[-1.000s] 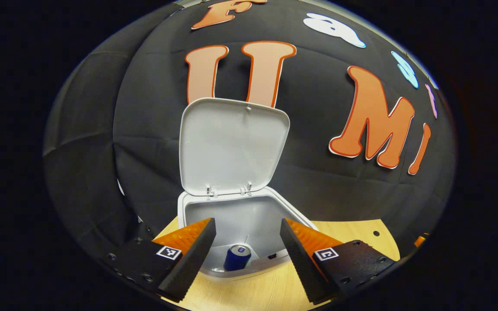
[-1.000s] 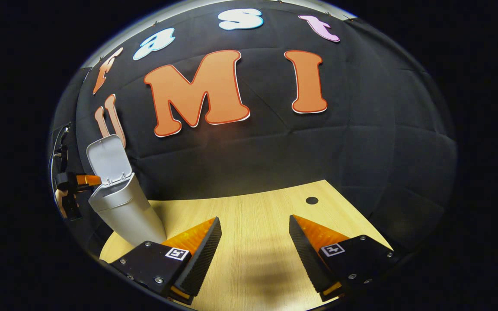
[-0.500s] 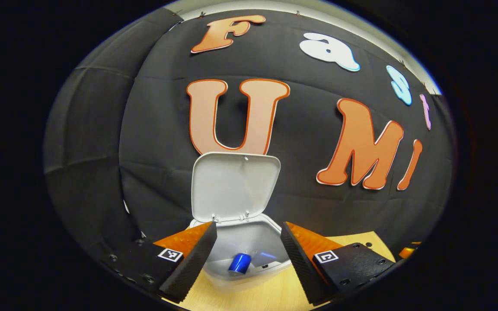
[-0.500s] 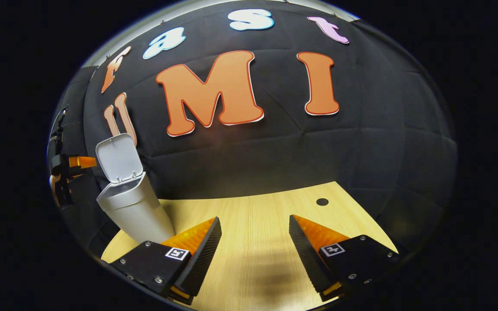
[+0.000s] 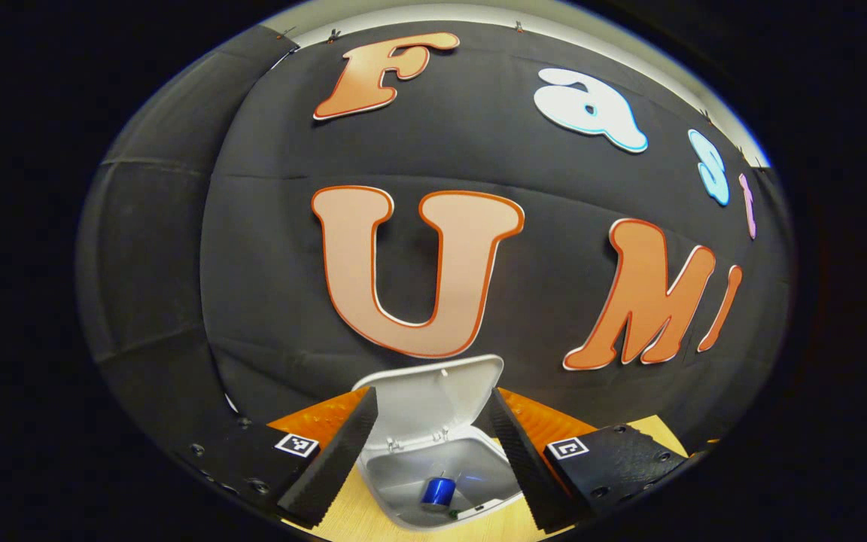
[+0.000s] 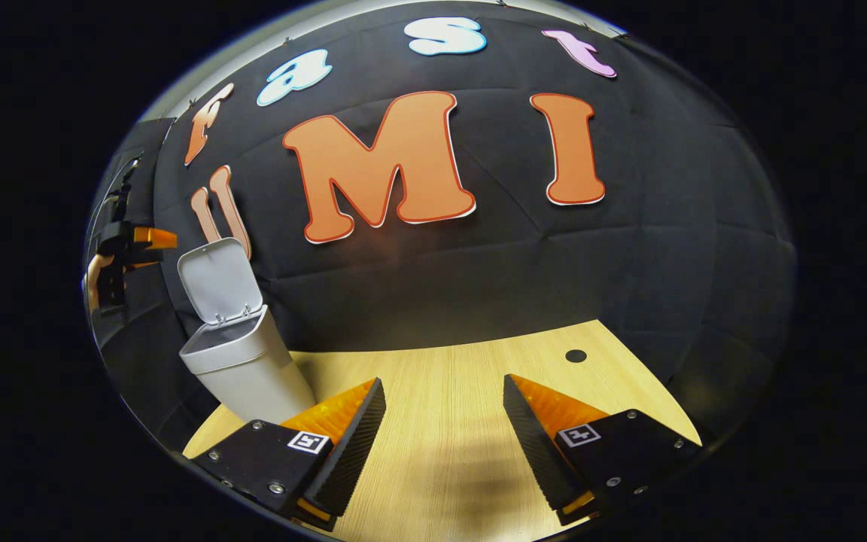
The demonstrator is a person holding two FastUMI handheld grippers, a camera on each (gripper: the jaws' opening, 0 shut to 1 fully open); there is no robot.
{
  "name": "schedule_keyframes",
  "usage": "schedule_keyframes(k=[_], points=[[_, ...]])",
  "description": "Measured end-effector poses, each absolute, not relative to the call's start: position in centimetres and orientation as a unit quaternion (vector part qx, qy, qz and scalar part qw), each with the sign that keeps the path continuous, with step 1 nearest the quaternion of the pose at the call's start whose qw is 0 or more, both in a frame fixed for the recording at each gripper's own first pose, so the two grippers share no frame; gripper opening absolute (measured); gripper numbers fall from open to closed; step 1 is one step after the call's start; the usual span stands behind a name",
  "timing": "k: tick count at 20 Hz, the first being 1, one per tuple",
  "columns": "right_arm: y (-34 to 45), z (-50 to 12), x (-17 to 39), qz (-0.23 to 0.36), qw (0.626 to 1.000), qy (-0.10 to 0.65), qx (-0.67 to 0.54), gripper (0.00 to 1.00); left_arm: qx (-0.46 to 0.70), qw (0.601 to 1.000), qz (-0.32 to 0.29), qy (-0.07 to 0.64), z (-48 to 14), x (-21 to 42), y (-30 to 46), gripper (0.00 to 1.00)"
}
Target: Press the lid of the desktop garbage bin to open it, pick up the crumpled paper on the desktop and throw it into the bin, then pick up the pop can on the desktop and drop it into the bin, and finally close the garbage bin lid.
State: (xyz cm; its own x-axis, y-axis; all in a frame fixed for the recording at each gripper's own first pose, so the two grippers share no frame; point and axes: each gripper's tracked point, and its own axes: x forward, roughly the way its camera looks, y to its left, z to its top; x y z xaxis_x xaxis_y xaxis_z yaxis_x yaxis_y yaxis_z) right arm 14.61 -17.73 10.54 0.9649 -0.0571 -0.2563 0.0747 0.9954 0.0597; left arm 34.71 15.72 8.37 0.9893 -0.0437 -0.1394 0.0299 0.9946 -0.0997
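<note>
**Can in the bin, lid left to shut**

The left gripper is spread wide and holds nothing. In the left gripper view, the bin sits at 6 o'clock, between the two fingers. A blue can lies down inside it. The lid stands up at the back, at 12 o'clock from the can.

The right gripper is spread wide too, over the bare table. From there the bin is far off at 9 o'clock.

I think only the lid is left to do. It looks like thin, stiff plastic (light, and swinging on small hinges). A soft push on its top edge should tip it down. No pinching needed.

The paper ball cannot be seen in the bin; it may be under the can. The bin's front is cut off at the bottom.
</note>
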Motion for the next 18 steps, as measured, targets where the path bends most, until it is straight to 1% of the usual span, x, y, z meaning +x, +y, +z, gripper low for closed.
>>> schedule_keyframes(k=[4,6,8,12,15,18], points=[[-18.2,10.9,14.9,-0.039,0.991,0.126,0.033,0.94,-0.016,0.997,-0.007,0.075,11.4,39.3,16.9,0.94],[-18.6,10.9,15.1,-0.044,0.990,0.127,0.036,0.94,-0.028,0.996,-0.009,0.090,11.9,41.6,16.7,0.94],[-19.1,10.7,15.2,-0.050,0.990,0.130,0.038,0.94,-0.036,0.994,0.012,0.100,11.8,44.0,18.0,0.94],[-19.8,10.4,15.3,-0.061,0.988,0.135,0.035,0.94,-0.044,0.990,0.032,0.133,9.4,47.1,19.3,0.94],[-20.0,9.8,15.3,-0.064,0.987,0.144,0.039,0.94,-0.073,0.985,0.014,0.155,7.1,47.9,18.7,0.94],[-19.5,9.4,15.6,-0.060,0.986,0.151,0.043,0.94,-0.069,0.982,0.005,0.175,5.5,48.3,18.4,0.94]])
